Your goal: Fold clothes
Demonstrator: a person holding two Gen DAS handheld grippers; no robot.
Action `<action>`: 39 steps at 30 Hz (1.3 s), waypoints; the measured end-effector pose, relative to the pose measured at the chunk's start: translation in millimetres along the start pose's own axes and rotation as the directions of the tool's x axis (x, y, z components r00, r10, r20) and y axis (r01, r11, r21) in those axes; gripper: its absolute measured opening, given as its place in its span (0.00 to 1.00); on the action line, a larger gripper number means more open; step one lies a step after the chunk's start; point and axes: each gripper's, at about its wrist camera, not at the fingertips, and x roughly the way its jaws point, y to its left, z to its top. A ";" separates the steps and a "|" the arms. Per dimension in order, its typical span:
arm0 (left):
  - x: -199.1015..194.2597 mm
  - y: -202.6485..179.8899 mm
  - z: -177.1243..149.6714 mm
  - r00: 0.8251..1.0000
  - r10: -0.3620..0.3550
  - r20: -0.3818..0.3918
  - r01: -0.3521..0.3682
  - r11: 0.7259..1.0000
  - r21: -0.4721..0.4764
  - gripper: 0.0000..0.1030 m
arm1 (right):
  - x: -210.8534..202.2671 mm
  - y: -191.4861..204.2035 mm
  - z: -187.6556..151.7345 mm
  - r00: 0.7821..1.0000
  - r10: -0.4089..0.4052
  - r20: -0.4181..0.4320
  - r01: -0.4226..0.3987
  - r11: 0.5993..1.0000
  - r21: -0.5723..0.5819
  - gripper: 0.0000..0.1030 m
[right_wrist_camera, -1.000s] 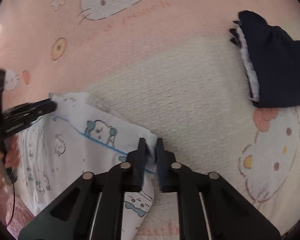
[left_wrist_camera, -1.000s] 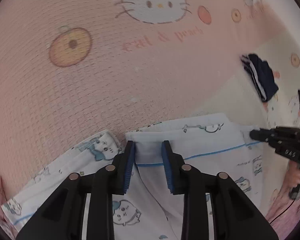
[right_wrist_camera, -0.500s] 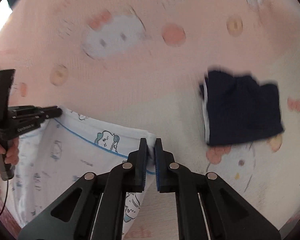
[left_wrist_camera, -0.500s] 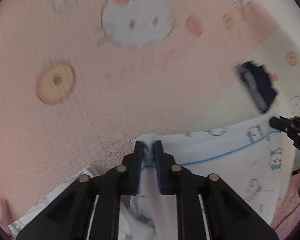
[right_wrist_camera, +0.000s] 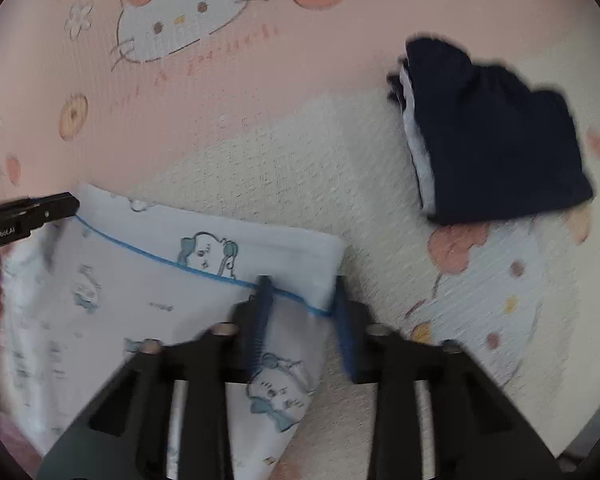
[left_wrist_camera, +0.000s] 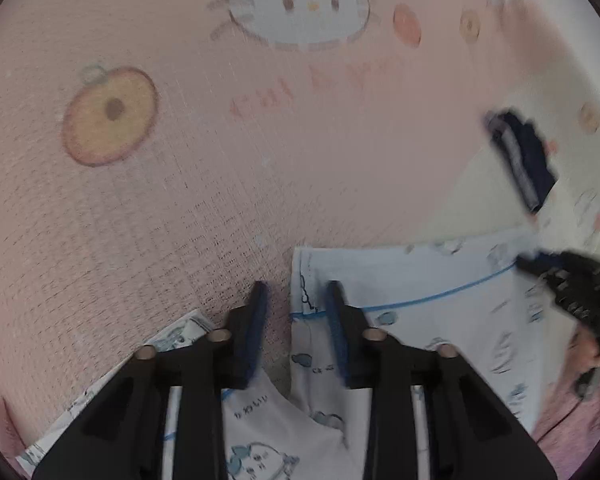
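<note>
A white garment with blue cartoon prints and blue piping lies flat on the bed with its top edge folded over. My left gripper stands open over the garment's left corner. The cloth edge runs between its jaws and the pads do not press on it. My right gripper is open too, with the garment's right corner between its blue pads but loose. In the right wrist view one of the left gripper's fingers shows at that left corner.
The pink and cream bed sheet carries cat-face and fruit prints. A folded dark navy garment lies to the right of the white one. A hand holds the right gripper's handle.
Half a second ago both grippers were shut on the garment's corners. Now both stand open and the garment lies flat on the sheet.
</note>
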 end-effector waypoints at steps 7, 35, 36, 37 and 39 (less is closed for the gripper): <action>4.1 -0.2 18.1 0.999 0.035 -0.020 -0.035 0.999 0.013 0.16 | -2.1 -1.3 6.3 1.000 -0.015 0.013 0.015 1.000 -0.006 0.07; -128.7 175.8 -175.4 0.972 0.234 0.025 -0.188 0.836 -0.515 0.33 | 10.5 243.3 33.2 0.985 0.173 -0.003 -0.157 0.885 -0.439 0.55; -125.9 183.4 -180.5 0.979 0.202 0.014 -0.164 0.832 -0.530 0.33 | 20.0 245.1 36.8 0.985 0.173 -0.023 -0.165 0.885 -0.434 0.55; -126.0 188.8 -184.9 0.985 0.170 0.033 -0.124 0.827 -0.548 0.33 | 29.5 247.0 40.3 0.984 0.172 -0.043 -0.174 0.886 -0.430 0.55; -127.9 196.4 -191.4 0.989 0.110 0.097 -0.034 0.816 -0.577 0.33 | 35.7 246.4 44.5 0.979 0.196 -0.056 -0.201 0.882 -0.425 0.54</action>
